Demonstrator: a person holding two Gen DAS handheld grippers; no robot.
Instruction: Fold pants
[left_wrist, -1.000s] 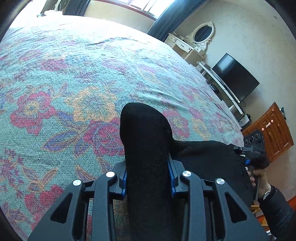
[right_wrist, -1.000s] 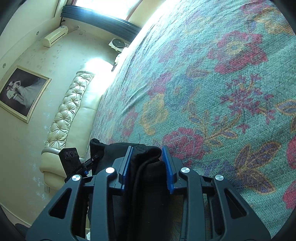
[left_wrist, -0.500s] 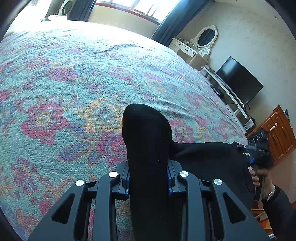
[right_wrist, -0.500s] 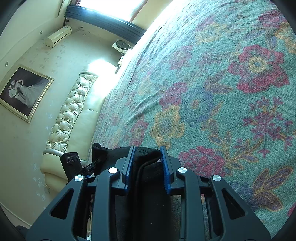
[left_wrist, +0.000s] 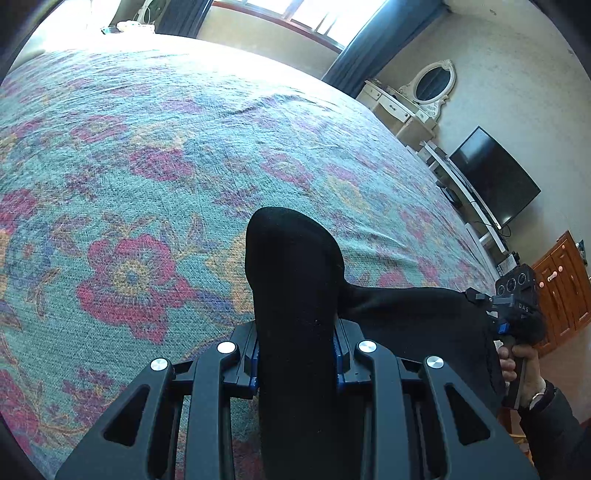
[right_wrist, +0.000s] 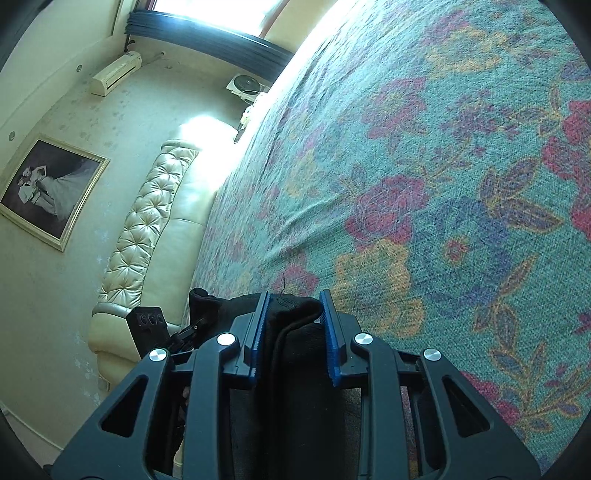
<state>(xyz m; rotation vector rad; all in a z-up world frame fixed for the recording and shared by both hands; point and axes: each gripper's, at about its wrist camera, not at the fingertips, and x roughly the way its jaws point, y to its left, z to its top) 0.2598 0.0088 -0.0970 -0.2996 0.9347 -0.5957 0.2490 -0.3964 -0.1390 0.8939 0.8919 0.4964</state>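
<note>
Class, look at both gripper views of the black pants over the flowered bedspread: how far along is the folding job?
Done: both grippers have hold of the black pants. In hand: the left gripper and right gripper each clamp bunched cloth above the bedspread. Left: no flat, folded pants lie on the bed yet.

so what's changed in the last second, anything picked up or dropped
Both grippers carried the black pants farther over the floral bedspread toward the window end. Nothing was taken up or let go. The left gripper and right gripper stay clamped on the fabric, stretched between them.
</note>
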